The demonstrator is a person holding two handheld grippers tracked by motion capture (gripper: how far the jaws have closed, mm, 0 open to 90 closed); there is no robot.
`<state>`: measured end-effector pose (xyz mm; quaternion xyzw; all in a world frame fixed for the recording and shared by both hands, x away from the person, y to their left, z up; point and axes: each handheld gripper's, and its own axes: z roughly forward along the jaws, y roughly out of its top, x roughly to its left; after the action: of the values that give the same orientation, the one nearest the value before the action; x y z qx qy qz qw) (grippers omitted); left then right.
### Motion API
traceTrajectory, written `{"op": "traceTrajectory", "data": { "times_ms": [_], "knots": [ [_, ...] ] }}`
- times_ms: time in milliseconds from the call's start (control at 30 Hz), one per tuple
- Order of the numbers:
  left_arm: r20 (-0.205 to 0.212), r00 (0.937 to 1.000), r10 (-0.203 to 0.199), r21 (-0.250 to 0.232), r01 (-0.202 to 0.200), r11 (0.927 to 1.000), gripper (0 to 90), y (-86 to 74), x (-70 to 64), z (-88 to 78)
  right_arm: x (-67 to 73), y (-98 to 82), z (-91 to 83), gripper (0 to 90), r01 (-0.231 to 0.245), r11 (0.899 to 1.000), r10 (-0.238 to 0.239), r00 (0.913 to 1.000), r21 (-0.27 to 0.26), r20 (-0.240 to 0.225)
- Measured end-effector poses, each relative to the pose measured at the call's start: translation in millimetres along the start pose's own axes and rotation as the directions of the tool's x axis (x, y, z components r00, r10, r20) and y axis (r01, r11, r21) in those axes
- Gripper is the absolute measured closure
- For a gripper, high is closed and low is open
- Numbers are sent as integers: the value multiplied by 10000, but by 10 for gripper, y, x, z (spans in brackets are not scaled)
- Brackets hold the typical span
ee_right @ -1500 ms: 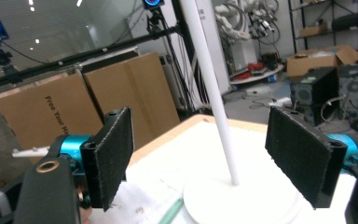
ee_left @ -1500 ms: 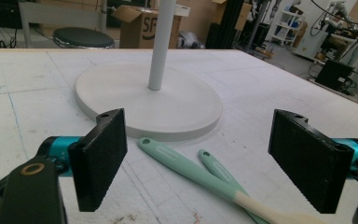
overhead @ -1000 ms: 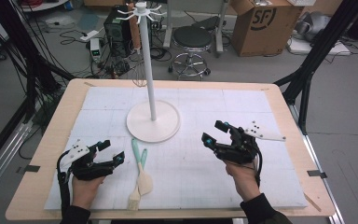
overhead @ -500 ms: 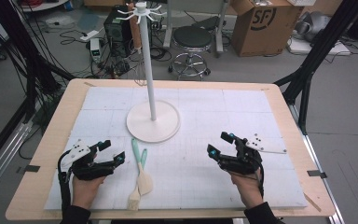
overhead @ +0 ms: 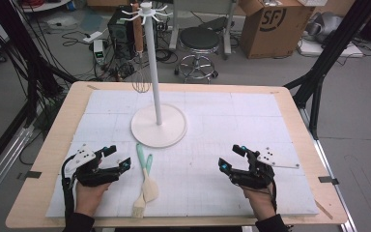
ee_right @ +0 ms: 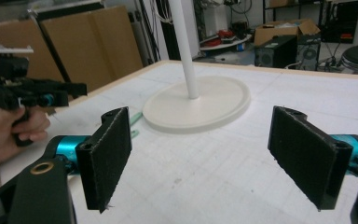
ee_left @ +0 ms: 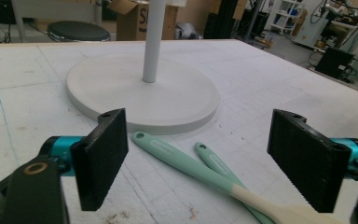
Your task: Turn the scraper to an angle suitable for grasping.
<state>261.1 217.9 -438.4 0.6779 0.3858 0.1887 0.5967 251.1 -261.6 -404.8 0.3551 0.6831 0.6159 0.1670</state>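
Observation:
Two teal-handled utensils lie side by side on the white mat: a brush [overhead: 138, 179] and a shorter spatula [overhead: 149, 182]. Just left of them my left gripper [overhead: 118, 157] stands open and empty. Between its jaws in the left gripper view lie the brush handle [ee_left: 177, 158] and the spatula handle [ee_left: 216, 163]. A white hook stand [overhead: 158, 126] rises behind them, with a whisk [overhead: 140, 79] hanging from a top hook. My right gripper [overhead: 229, 158] is open and empty at the mat's front right, facing the stand base [ee_right: 198, 105].
The wooden table edge [overhead: 34, 193] frames the white mat [overhead: 232, 121]. The right gripper view shows the person's other hand holding the left gripper [ee_right: 28, 95]. Behind the table are a stool [overhead: 200, 41], a cardboard box [overhead: 270, 24] and floor cables.
My right gripper has drawn back toward the table's front edge, staying open. The left gripper and the utensils have not moved.

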Motion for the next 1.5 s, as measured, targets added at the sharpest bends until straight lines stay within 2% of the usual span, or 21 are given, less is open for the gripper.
{"op": "traceTrajectory", "data": {
  "times_ms": [133,300,367,400,533,600,700,767,833,1000,1100,1167,1267,1367,1400,1500],
  "knots": [
    [-55,9998,-180,31,180,9998,305,-3,11,7,2,-58,-65,209,217,9996,-220,9995,173,205],
    [12,9997,-235,147,234,9996,423,-8,13,12,-32,-68,-116,207,72,10000,-71,9993,-15,379],
    [-163,9996,-223,359,229,9991,478,-13,19,17,-33,-73,-112,207,78,10000,-78,9992,24,393],
    [-160,9996,-243,466,250,9986,539,-19,27,26,-30,-77,-106,206,80,9999,-83,9992,72,387],
    [-253,9990,-367,991,390,9943,690,-44,52,68,-24,-85,-89,207,197,9997,-202,9990,115,387],
    [-52,9989,-474,1126,477,9925,783,-52,66,84,-23,-90,-93,207,163,9998,-167,9991,110,386],
    [195,9973,-708,1264,678,9897,857,-58,78,107,-23,-97,-105,207,129,9998,-134,9989,116,439],
    [182,9970,-746,1487,711,9863,896,-64,79,135,-21,-98,-113,207,74,9999,-78,9989,92,453],
    [144,9967,-795,1783,757,9811,898,-72,72,174,-25,-96,-121,207,73,10000,-75,9989,35,470],
    [-702,9960,-550,2556,713,9642,900,-70,14,320,-23,-99,-123,207,7,10000,-5,9983,-19,588],
    [-723,9954,-621,2998,811,9506,900,-69,9,368,-17,-103,-130,207,29,10000,-26,9984,-48,570],
    [-639,9935,-945,3295,1103,9377,900,-70,27,400,-19,-108,-131,207,-8,10000,10,9983,-41,576],
    [-770,9903,-1160,3535,1359,9255,900,-69,40,435,-16,-114,-139,207,-14,10000,15,9983,-11,591],
    [-843,9898,-1147,3878,1386,9112,900,-70,32,482,-12,-115,-154,207,-11,10000,13,9980,-31,626],
    [-854,9909,-1039,3963,1295,9089,900,-71,21,497,-12,-116,-159,208,-12,10000,15,9979,-46,642],
    [-920,9902,-1052,4141,1341,9003,900,-70,12,525,-15,-121,-171,207,1,10000,2,9976,-44,698]
  ]
}}
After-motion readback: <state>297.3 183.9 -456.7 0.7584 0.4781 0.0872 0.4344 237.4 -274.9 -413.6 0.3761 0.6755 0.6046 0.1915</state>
